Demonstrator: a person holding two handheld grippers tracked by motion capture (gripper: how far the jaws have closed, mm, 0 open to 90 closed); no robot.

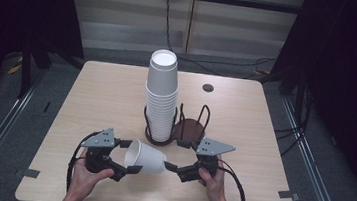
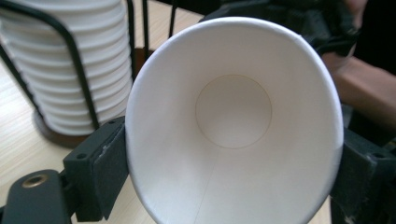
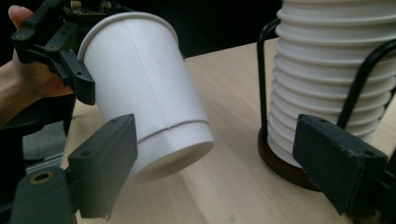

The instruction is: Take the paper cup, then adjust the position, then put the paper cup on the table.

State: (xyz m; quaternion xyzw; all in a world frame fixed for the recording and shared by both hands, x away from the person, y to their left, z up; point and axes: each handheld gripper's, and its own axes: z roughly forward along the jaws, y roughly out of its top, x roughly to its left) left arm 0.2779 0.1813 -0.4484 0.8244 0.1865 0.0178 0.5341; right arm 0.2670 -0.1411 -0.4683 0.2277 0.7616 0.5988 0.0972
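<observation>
1 paper cup is off the stack and held in the air, lying on its side above the near part of the table, between the 2 hands. The left gripper pinches it at the rim end; the left gripper view shows both pads pressed on the rim, which is squeezed slightly oval. The right gripper sits at the cup's base end with its jaws spread, 1 pad close to the cup's side near the base, no squeeze visible; I can't tell if it touches. My read: cup picked, handover or placement not yet done. The holder has 2 slots: the left one carries the tall stack of cups, the right one is empty with its dark wood base bare, so that looks like the likely target, but that's a guess. View differences: the high view gives the layout, both hands and the empty slot. The left gripper view looks straight into the cup, clean and empty, and shows the pad contact. The right gripper view shows the cup's outside, its seam and bottom rim, the left gripper's jaws on the rim, and the gap at the right gripper's own far pad, which stands in front of the stack.
</observation>
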